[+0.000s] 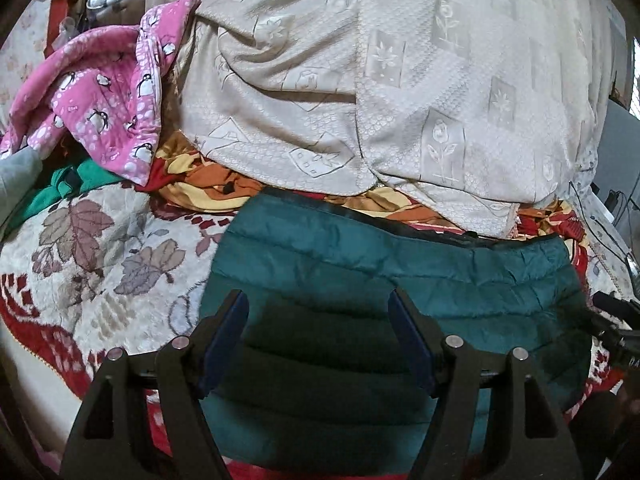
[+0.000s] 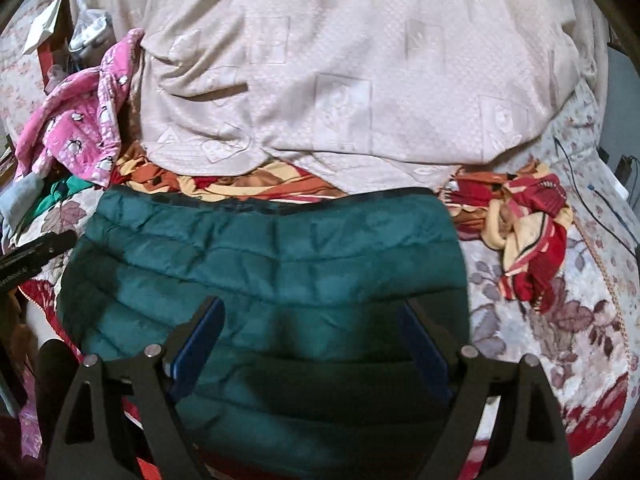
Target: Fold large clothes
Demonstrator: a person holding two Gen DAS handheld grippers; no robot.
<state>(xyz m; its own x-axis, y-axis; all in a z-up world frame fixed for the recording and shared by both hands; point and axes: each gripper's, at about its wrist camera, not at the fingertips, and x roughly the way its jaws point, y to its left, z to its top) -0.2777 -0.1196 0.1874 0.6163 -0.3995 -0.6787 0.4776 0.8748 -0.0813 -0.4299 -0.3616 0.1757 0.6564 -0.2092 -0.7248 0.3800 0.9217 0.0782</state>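
1. On the bed, on top of the leaf-pattern blanket (image 1: 100, 248), lies the teal puffy jacket (image 1: 400, 272). It looks folded into a flat, wide block, and its dark edge (image 2: 248, 204) is on the far side.
2. Behind it are a striped orange cloth (image 2: 248, 184) and a big cream bedcover (image 1: 400, 80). A pink penguin garment (image 1: 108, 92) is heaped up at the far left.
3. The jacket looks soft, light and squishy. Its shiny skin may be slippery, so a small pinch could slide off.
4. I think the best place to take hold is at a corner or along the edge, with a thick bite of the padding. A pinch in the middle would just bunch it up.
5. The left gripper (image 1: 318, 300) hovers over the near left part of the jacket and points at the far side. Its jaws are wide apart and hold nothing.
6. The right gripper (image 2: 312, 308) hovers over the near right part and points the same way. Its jaws are wide apart and empty too.
7. The two grippers sit side by side, near each other.
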